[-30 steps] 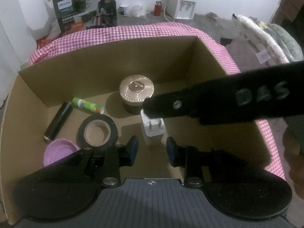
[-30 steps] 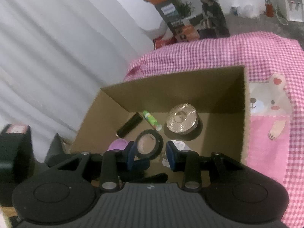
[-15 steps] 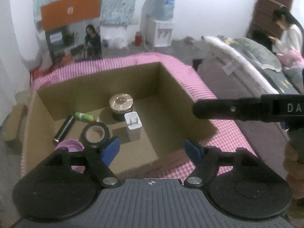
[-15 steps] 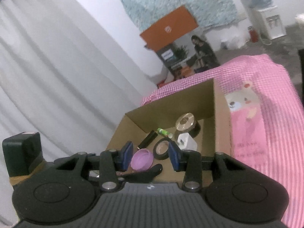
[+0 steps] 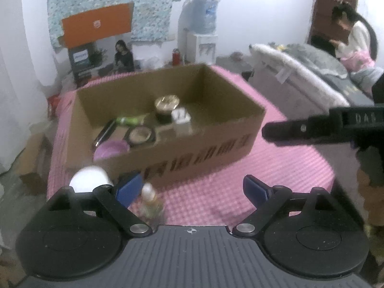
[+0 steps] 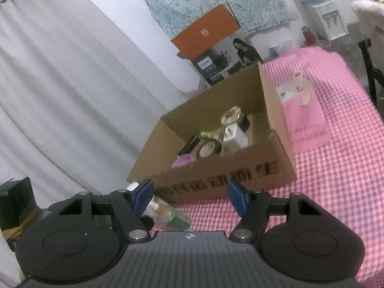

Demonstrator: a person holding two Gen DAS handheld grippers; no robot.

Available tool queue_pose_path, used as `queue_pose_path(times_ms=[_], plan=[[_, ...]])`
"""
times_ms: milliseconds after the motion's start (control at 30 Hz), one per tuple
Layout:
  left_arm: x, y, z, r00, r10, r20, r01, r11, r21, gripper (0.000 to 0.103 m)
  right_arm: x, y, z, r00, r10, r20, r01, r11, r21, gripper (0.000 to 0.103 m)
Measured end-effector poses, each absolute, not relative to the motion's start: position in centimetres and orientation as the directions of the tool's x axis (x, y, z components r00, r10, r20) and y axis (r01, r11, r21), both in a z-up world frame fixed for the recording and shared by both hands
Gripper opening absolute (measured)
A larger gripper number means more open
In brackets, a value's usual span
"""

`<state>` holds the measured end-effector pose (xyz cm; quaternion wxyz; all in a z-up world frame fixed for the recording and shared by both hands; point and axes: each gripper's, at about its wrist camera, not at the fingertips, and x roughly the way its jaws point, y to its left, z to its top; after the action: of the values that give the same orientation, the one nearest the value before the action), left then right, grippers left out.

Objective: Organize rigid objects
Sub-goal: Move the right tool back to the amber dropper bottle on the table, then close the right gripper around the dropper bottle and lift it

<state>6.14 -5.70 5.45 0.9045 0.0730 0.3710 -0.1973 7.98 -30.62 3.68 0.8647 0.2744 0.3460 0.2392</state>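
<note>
A cardboard box (image 5: 216, 141) (image 6: 240, 175) stands on the pink checked cloth. It holds a gold-lidded jar (image 5: 166, 103), a white charger (image 5: 181, 118), a tape roll (image 5: 141, 134), a green tube (image 5: 129, 120), a black cylinder (image 5: 104, 133) and a purple lid (image 5: 111, 148). My left gripper (image 5: 192, 189) is open and empty, in front of the box. My right gripper (image 6: 190, 194) is open and empty too; its finger shows at the right in the left wrist view (image 5: 300, 129). A small clear bottle (image 5: 150, 201) (image 6: 165, 213) and a white round object (image 5: 88, 180) lie before the box.
A bed with grey bedding (image 5: 312, 72) and a seated person (image 5: 352, 40) are at the right. A water dispenser (image 5: 201, 38) and a printed carton (image 5: 96, 57) stand at the back. White curtains (image 6: 60, 96) hang at the left.
Both grippers have drawn back and up out of the box and opened wider. The charger now stands in the box beside the jar. The bottle and white object have come into view.
</note>
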Motion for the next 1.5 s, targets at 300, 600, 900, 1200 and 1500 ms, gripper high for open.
queue_pose_path(times_ms=[300, 600, 900, 1200, 1500], plan=[[5.1, -3.4, 2.5, 0.636, -0.244, -0.732, 0.371, 0.929, 0.013, 0.092, 8.3, -27.8, 1.4, 0.581, 0.637, -0.507, -0.206, 0.717, 0.666, 0.07], [4.9, -2.8, 0.6, 0.626, -0.238, -0.743, 0.366, 0.93, 0.01, 0.091, 9.4, -25.3, 0.4, 0.537, 0.656, -0.531, -0.211, 0.714, 0.668, 0.07], [5.6, -2.1, -0.3, 0.618, -0.242, -0.748, 0.355, 0.935, -0.008, 0.081, 10.5, -23.6, 0.0, 0.512, 0.675, -0.532, -0.225, 0.703, 0.675, 0.068], [6.8, -2.3, -1.0, 0.604, -0.276, -0.748, 0.383, 0.923, -0.032, 0.064, 11.8, -20.6, 0.4, 0.473, 0.692, -0.546, -0.297, 0.708, 0.64, 0.058], [8.2, -2.9, -1.8, 0.605, -0.286, -0.743, 0.41, 0.912, -0.017, 0.055, 12.2, -16.6, 1.5, 0.47, 0.632, -0.616, -0.455, 0.772, 0.444, 0.052]])
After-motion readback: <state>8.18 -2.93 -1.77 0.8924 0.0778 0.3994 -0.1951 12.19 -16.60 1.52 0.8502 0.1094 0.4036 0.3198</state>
